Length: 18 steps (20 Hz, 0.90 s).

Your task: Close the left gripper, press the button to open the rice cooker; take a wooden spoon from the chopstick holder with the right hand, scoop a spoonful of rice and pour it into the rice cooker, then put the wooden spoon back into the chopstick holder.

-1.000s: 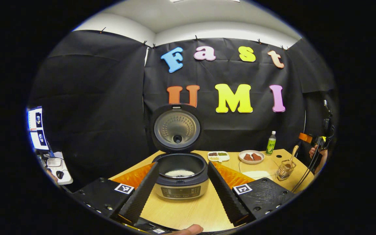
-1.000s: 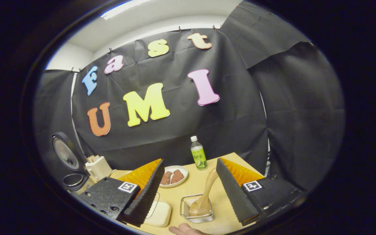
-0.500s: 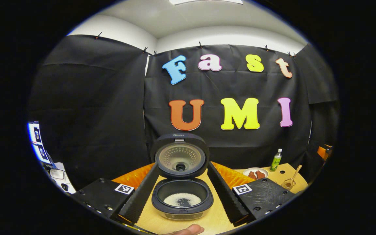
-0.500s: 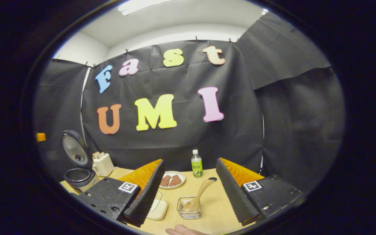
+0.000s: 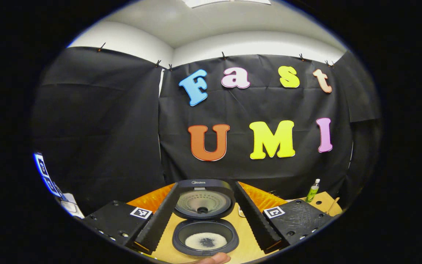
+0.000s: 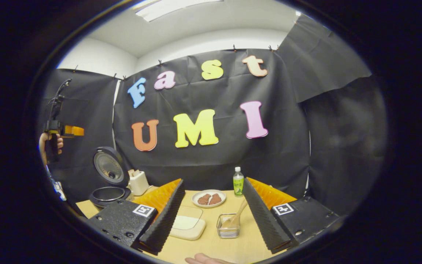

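Observation:
The black rice cooker [image 5: 205, 240] stands open below my left gripper [image 5: 207, 245], its lid [image 5: 202, 200] upright and white rice in the pot. The left gripper's jaws are open, one on each side of the cooker and apart from it. In the right gripper view a wooden spoon [image 6: 237, 217] leans in the small clear chopstick holder [image 6: 228, 230] on the wooden table [image 6: 211, 251]. My right gripper [image 6: 214, 245] is open, above and short of the holder, and holds nothing. The cooker [image 6: 109, 183] also shows at far left there.
A shallow white dish of rice [image 6: 186, 225] lies left of the holder. Behind them stand a plate of brown food [image 6: 208, 198] and a green bottle [image 6: 238, 181]. A white box [image 6: 138, 181] sits beside the cooker. A hand [image 6: 48, 143] holds the other gripper high at far left.
Both grippers have risen and drawn back from the table. The cooker and the holder now sit lower and smaller in the views. The spoon stays in the holder.

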Motion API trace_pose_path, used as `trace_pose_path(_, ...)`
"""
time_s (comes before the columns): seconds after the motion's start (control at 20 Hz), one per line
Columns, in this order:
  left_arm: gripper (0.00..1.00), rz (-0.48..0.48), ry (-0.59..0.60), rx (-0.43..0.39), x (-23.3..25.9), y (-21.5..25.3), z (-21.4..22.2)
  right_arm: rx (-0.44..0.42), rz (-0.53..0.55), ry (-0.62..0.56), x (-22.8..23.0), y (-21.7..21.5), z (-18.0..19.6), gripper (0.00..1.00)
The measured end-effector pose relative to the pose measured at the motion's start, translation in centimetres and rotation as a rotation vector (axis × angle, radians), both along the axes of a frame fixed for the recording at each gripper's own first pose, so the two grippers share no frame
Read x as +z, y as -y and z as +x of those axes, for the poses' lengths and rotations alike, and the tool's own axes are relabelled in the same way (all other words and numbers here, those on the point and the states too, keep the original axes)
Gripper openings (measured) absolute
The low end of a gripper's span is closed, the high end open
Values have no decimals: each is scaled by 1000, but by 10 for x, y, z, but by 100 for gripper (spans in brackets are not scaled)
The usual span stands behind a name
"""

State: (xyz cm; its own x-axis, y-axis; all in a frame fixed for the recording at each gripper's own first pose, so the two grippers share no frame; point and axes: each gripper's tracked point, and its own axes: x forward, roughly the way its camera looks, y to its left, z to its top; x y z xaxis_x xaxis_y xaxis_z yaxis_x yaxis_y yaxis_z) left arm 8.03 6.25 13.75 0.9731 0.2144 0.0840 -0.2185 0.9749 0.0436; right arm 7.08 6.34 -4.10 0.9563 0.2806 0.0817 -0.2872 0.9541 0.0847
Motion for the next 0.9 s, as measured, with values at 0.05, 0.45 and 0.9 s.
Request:
trace_pose_path(0.05,95,6,18,12,6,-6,6,-11,-7,6,-1,2,-1,100)
trace_pose_path(0.45,95,-86,75,7,10,-54,110,-52,-36,27,-11,9,-14,97)
trace_pose_path(0.9,94,-60,-8,38,-31,-81,200,-102,-33,24,-20,14,-30,100)
